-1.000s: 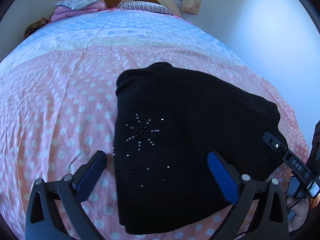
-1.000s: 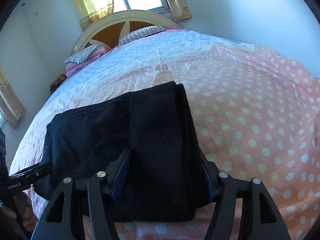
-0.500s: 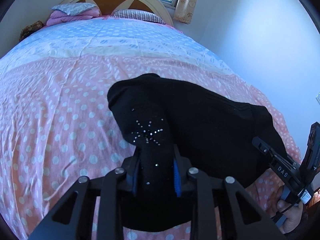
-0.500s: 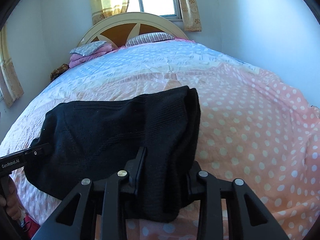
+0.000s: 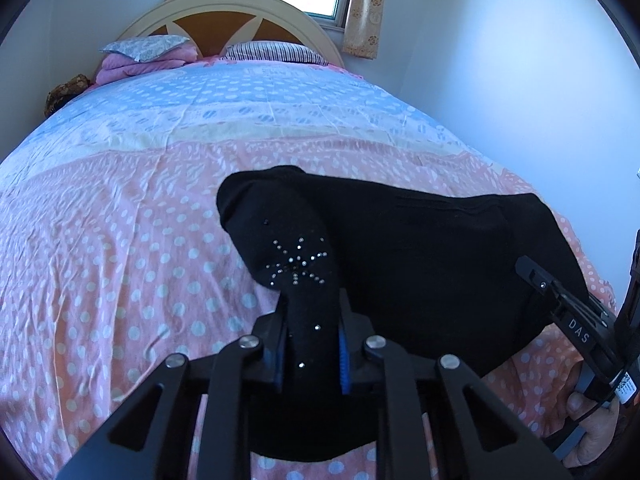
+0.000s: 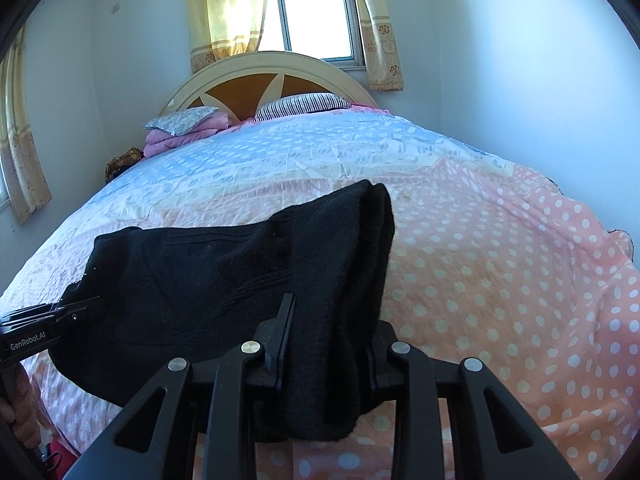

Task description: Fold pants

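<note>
Black knit pants (image 5: 420,248) lie folded across the pink dotted bedspread (image 5: 120,260), near its front edge. A rhinestone star (image 5: 298,266) marks the left end. That end is bunched and lifted between the blue pads of my left gripper (image 5: 312,320), whose jaws are closing on the cloth. In the right wrist view the ribbed right end of the pants (image 6: 208,280) rises into my right gripper (image 6: 330,320), whose jaws are also closing with the fabric pinched between them. The middle of the pants sags between the two grips. Each gripper's fingertips are hidden in cloth.
Pillows (image 6: 300,104) and folded pink bedding (image 6: 180,136) sit by the arched headboard (image 6: 240,92) under a curtained window (image 6: 316,16). A white wall (image 5: 520,80) runs along the bed's right side. A person's hand (image 5: 592,432) holds the right gripper's handle.
Both grippers went from wide open around the flat pants to pinched on their two ends. Both ends have lifted off the bedspread and the views have tilted up toward the headboard.
</note>
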Motion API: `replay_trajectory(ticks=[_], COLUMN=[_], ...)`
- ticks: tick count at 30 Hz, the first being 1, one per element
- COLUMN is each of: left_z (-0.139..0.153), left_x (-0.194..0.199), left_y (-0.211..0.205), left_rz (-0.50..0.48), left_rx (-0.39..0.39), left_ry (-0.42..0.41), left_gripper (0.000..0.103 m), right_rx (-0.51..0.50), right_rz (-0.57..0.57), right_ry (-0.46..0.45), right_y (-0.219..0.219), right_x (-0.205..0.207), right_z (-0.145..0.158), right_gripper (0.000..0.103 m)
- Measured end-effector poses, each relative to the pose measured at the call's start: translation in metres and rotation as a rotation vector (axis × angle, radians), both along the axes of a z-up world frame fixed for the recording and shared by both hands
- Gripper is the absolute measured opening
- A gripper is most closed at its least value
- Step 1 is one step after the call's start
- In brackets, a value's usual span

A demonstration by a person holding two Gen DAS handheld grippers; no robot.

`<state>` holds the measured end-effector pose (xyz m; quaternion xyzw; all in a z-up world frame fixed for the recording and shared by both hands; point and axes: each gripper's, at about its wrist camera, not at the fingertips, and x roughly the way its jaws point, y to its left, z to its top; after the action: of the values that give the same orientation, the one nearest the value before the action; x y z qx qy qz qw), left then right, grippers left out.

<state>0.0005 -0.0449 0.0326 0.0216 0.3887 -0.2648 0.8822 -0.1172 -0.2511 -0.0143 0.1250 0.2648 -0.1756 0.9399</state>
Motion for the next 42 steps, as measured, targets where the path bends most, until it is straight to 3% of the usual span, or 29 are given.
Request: replay_trajectory(ticks=[25, 42], left_z=[0.012, 0.019], left_x=[0.008, 0.034], left_y=[0.022, 0.089], left_rz=[-0.029, 0.105], left_rx=[-0.064, -0.055], left_ry=[0.003, -0.04], left_gripper=[0.019, 0.019], right_rx=[-0.001, 0.053], right_rz=[0.017, 0.139], right_ry=[-0.026, -0.08], right_y=[0.02, 0.075], right_x=[0.007, 0.055], right_z=[0.02, 0.041], right_gripper=[0.029, 0.029])
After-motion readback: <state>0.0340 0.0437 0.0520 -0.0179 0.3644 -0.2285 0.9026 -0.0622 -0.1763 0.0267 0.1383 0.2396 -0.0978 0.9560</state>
